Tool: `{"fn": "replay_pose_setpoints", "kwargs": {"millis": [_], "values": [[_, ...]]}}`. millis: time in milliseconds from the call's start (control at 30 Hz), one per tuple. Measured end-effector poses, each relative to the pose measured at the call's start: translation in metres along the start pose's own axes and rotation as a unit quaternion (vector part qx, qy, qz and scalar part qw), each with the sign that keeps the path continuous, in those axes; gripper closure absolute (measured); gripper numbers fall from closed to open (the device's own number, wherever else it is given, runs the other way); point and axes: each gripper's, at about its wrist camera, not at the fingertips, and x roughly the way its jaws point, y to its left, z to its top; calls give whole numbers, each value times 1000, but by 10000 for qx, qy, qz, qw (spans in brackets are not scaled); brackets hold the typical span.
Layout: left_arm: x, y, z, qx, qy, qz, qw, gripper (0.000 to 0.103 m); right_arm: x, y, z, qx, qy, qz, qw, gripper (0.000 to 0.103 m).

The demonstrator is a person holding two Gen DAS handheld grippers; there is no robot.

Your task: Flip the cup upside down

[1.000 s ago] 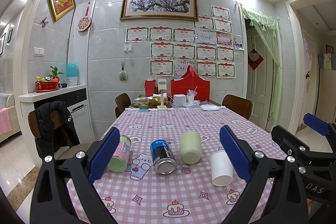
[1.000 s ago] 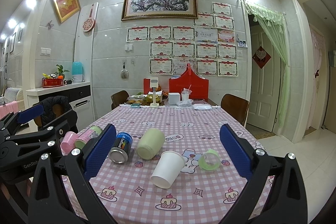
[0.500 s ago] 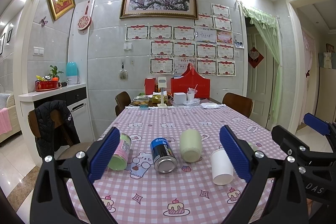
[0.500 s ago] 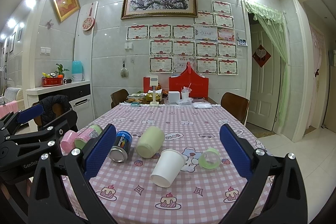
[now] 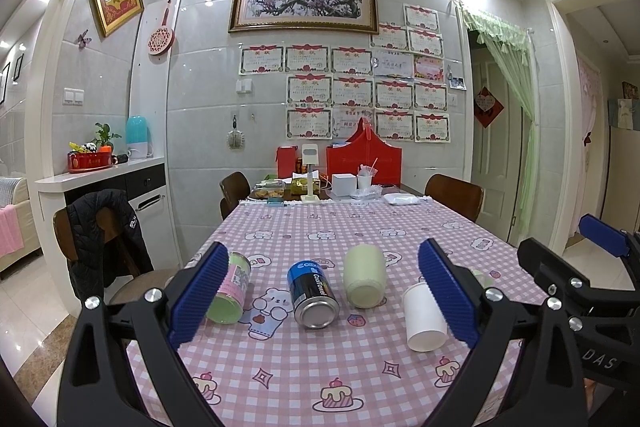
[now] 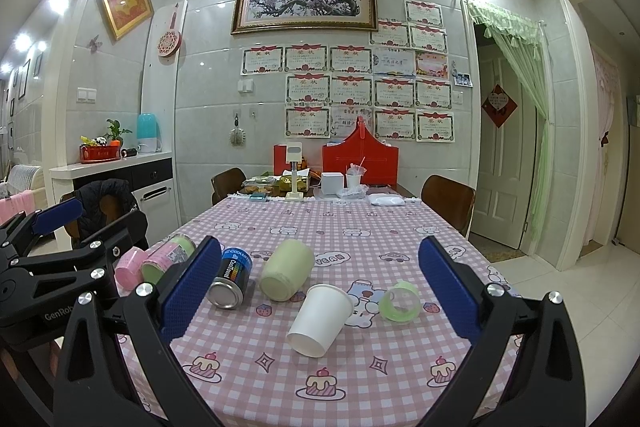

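Observation:
A white paper cup (image 6: 320,319) lies on its side on the pink checked tablecloth (image 6: 360,379), its base toward me; in the left wrist view the cup (image 5: 423,317) is partly hidden behind the right finger. My right gripper (image 6: 320,299) is open and empty, held above the table's near edge with the cup between its fingers' lines of sight. My left gripper (image 5: 320,299) is open and empty, to the left of the cup. The right gripper also shows at the right edge of the left wrist view.
Lying on the cloth: a pale green jar (image 6: 286,270), a blue can (image 6: 232,283), a pink-labelled green tub (image 6: 166,259), a pink cup (image 6: 128,273), a clear green ring (image 6: 400,301). Boxes and clutter stand at the table's far end (image 6: 340,183). Chairs flank the table.
Both views have shifted very slightly; the grippers stay open and nothing on the table has moved.

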Motion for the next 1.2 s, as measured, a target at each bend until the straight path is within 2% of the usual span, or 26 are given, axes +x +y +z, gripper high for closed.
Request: {"fn": "replay_pose_setpoints", "kwargs": {"millis": [333, 467, 700, 833, 1000, 1200], "values": [[13, 0, -7, 78, 160, 20, 9998, 9, 18, -3, -6, 34, 159, 25, 9999, 8], [26, -1, -10, 64, 339, -87, 9994, 9, 29, -8, -10, 63, 271, 6, 9996, 8], [70, -1, -25, 128, 1030, -142, 9945, 9, 61, -23, -24, 236, 640, -62, 9977, 8], [102, 0, -36, 173, 1428, -34, 9896, 9, 84, -33, -35, 338, 921, -72, 9952, 8], [137, -10, -41, 262, 1741, -193, 9842, 9, 115, -43, -41, 478, 1204, -40, 9916, 8], [188, -32, -42, 673, 1981, -272, 9775, 9, 149, -57, -37, 621, 1225, -63, 9905, 8]]}}
